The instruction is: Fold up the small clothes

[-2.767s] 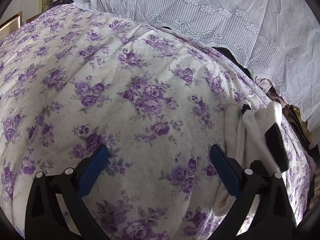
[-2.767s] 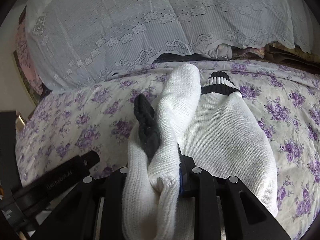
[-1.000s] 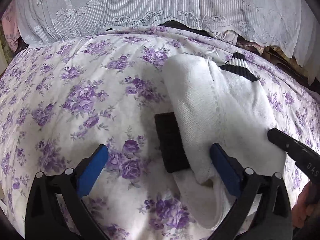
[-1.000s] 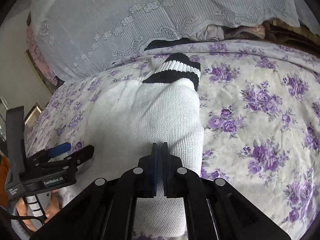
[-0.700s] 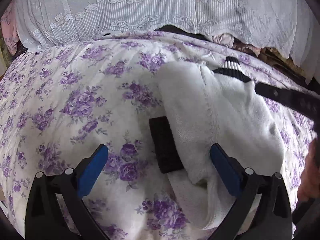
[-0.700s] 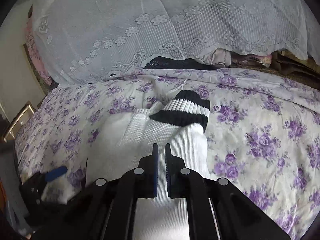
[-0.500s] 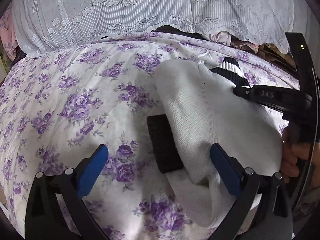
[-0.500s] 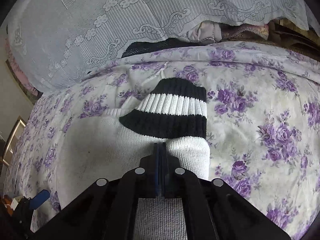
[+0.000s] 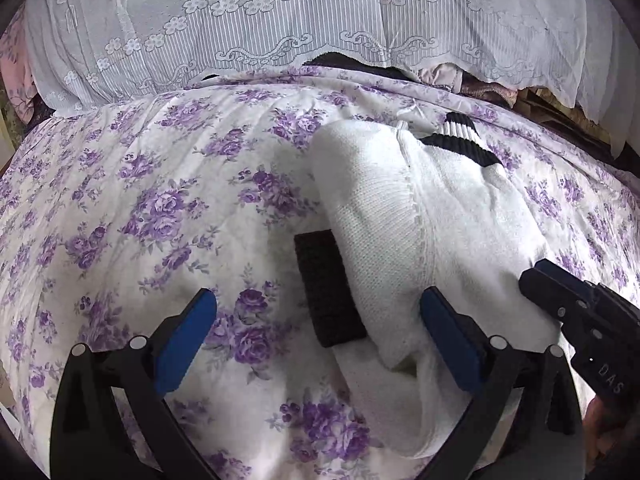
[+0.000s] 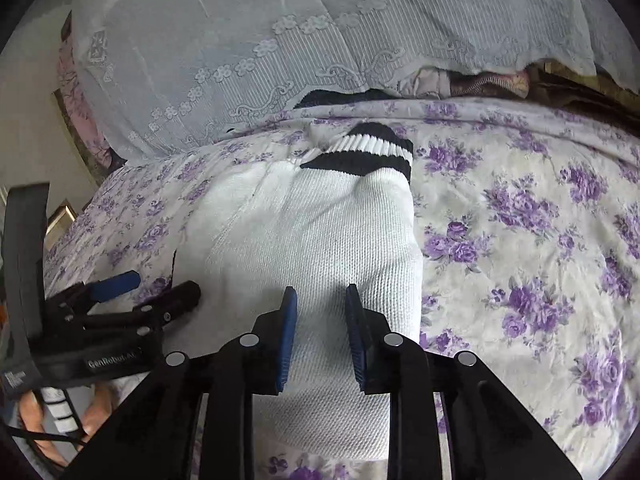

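White sock (image 9: 436,216) lies folded on the bed (image 9: 160,200), floral purple sheet. Left claw (image 9: 316,336) is wide open, empty, hovering low over the near end of the sock: its right pad (image 9: 448,344) is against the sock's near-left edge, left pad (image 9: 184,344) over bare sheet. A black patch of the sock (image 9: 328,288) sticks out from under the white fold, between the two pads.

Right claw (image 10: 320,336) is partly open, pads apart, gripping nothing; sock (image 10: 320,240) body sits directly under and ahead of it, visible in the gap between the pads. Can't tell if the pads touch the fabric.

Long axis of the sock runs away from both claws. Black-and-white striped cuff (image 10: 368,148) at the far end, pointing toward the lace cloth (image 10: 280,40) hanging at the back. Near end is the folded, thicker part.

In the right wrist view, the left claw (image 10: 152,292) sits at the sock's left edge. No containers visible.
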Demonstrator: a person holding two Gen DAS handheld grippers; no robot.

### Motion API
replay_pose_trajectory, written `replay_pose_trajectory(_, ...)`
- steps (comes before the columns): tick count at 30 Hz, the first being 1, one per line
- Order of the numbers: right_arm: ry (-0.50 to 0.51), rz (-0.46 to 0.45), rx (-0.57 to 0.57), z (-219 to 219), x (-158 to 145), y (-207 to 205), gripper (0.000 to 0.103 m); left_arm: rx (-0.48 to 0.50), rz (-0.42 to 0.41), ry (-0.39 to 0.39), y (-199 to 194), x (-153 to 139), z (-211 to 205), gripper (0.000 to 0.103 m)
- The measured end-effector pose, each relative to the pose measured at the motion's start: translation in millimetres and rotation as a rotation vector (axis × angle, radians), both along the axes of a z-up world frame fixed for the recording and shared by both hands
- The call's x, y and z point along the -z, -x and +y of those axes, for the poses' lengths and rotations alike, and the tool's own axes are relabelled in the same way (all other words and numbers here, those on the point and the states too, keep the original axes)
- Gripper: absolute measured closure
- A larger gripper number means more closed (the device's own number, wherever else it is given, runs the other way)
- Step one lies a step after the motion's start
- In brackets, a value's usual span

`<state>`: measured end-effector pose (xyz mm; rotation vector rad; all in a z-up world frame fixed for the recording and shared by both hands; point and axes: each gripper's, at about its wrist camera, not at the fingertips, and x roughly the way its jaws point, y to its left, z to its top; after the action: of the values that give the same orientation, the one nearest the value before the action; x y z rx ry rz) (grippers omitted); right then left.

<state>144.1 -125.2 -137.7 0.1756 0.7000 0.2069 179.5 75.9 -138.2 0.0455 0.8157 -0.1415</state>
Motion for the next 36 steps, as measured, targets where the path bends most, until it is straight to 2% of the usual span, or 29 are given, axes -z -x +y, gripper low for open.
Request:
replay_pose_trajectory(2,-0.023,0.002,0.009,-2.6,-3.5,2.5,0.078,0.000,-0.001,-0.002,0.2,-0.2,0.1,0.004)
replay_pose_trajectory(4,-0.045,-0.035,0.022,-7.7,-8.8,14.6,0.078,0.000,-0.002,-0.003,0.0,-0.7,0.1,0.004)
replay_pose_trajectory(6,-0.064,-0.081,0.051,-15.7,-14.1,28.3,0.069,-0.004,-0.006,-0.007,0.8,-2.2,-0.4,0.004)
replay_pose_trajectory(9,-0.101,-0.122,0.071,-26.4,-20.5,35.7,0.069,-0.005,-0.033,-0.009,5.6,-9.5,-1.5,0.004)
replay_pose_trajectory(11,-0.113,-0.094,0.056,-27.6,-17.4,30.7,0.069,0.021,-0.055,0.043,11.4,-17.7,0.4,0.004)
replay_pose_trajectory(13,-0.099,-0.019,0.044,-24.1,-2.5,21.6,0.067,0.062,-0.053,0.104,14.8,-22.7,0.3,0.004)
replay_pose_trajectory(15,-0.094,-0.028,0.039,-23.7,2.9,21.3,0.062,0.081,-0.003,0.087,9.3,-13.6,-6.8,0.004)
replay_pose_trajectory(17,-0.118,-0.024,0.030,-26.0,0.4,21.5,0.059,0.093,0.102,0.040,-3.8,9.2,-16.4,0.004)
replay_pose_trajectory(18,-0.130,-0.026,0.036,-28.3,0.7,22.5,0.055,0.096,0.129,0.075,-6.9,15.0,-14.5,0.004)
replay_pose_trajectory(20,-0.168,-0.021,0.052,-36.1,2.6,22.3,0.051,0.102,0.140,0.152,-8.4,8.2,-6.0,0.005)
replay_pose_trajectory(22,-0.243,-0.021,0.066,-49.0,5.0,20.8,0.046,0.115,0.138,0.226,-8.6,3.9,2.1,0.005)
replay_pose_trajectory(23,-0.282,-0.024,0.083,-56.5,5.9,20.6,0.038,0.127,0.149,0.269,-9.7,3.6,4.9,0.005)
replay_pose_trajectory(25,-0.348,-0.023,0.106,-70.0,8.0,18.5,0.033,0.158,0.186,0.331,-11.8,7.6,5.1,0.005)
replay_pose_trajectory(28,-0.444,0.003,0.108,-83.2,14.7,12.5,0.032,0.162,0.233,0.316,-18.6,18.1,-1.1,0.004)
replay_pose_trajectory(30,-0.496,0.035,0.098,-85.2,21.2,6.0,0.032,0.175,0.229,0.291,-21.9,21.6,-6.8,0.004)
replay_pose_trajectory(36,-0.560,0.113,0.088,-78.7,38.8,-22.1,0.032,0.166,0.221,0.346,-37.8,23.1,-7.8,0.004)
